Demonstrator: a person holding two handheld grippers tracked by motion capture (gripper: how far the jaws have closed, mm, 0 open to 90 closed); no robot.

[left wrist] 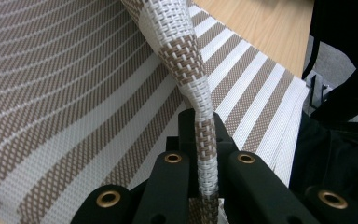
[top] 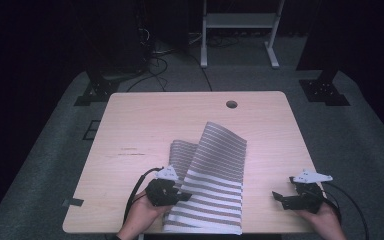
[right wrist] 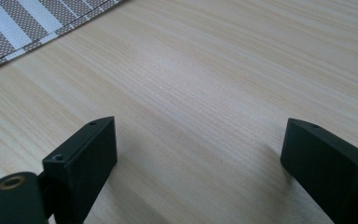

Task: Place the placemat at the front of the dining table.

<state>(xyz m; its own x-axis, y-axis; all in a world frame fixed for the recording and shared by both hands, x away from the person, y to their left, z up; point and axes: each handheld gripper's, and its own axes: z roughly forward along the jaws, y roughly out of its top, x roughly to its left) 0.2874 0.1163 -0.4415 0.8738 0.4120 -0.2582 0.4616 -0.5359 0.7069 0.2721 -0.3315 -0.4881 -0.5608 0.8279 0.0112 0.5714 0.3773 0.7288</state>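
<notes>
One wooden table w/ one round hole near its far edge, one striped woven mat on it, two hands each w/ a black gripper, left gripper & right gripper, plus one white frame behind.

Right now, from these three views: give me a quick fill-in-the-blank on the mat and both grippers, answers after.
1. The left gripper is shut on a pinched fold of the ____ placemat.
2. The right gripper has its jaws ____ over bare wood of the table.
3. The placemat's far end is lifted and ____ rather than lying flat.
4. Near its far edge the table has a small round ____.

Missing words: striped; open; curled; hole
</notes>
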